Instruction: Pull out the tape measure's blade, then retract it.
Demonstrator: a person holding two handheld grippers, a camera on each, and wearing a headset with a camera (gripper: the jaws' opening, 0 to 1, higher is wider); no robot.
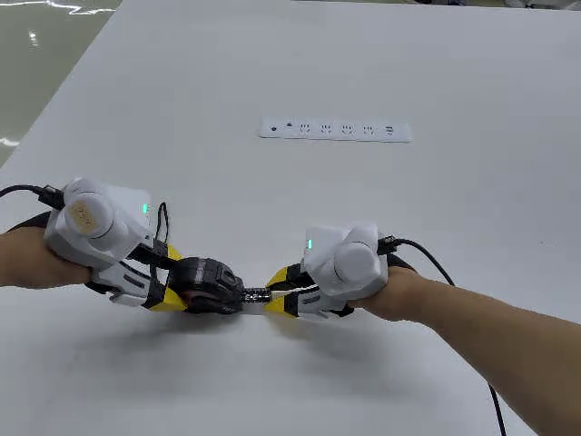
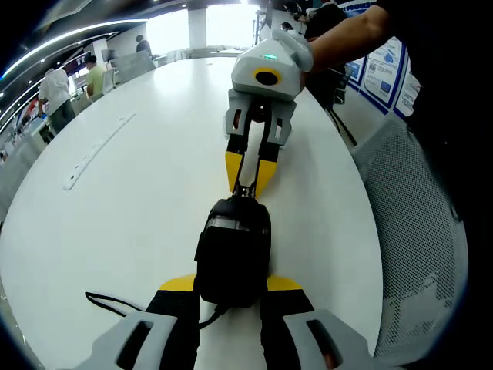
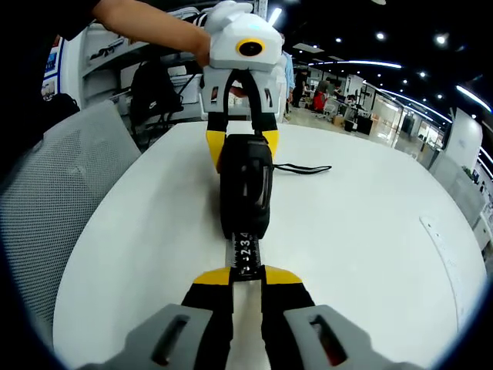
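Note:
A black tape measure [image 1: 207,284] lies on the white table [image 1: 300,73], clamped by my left gripper [image 1: 172,291]. In the left gripper view its case [image 2: 233,250] sits between the yellow-tipped fingers [image 2: 179,284]. A short length of blade [image 1: 255,294] sticks out toward the right. My right gripper [image 1: 283,298] is shut on the blade's end. The right gripper view shows the numbered blade [image 3: 244,250] running from the case [image 3: 246,185] into its closed yellow tips [image 3: 245,275]. The tape's black wrist strap [image 3: 302,168] trails on the table.
A white power strip [image 1: 334,130] lies flat at the middle of the table, well beyond both grippers. Cables [image 1: 436,263] run back from each gripper. The table's left edge [image 1: 64,91] borders a glossy floor. A mesh chair [image 2: 416,200] stands beside the table.

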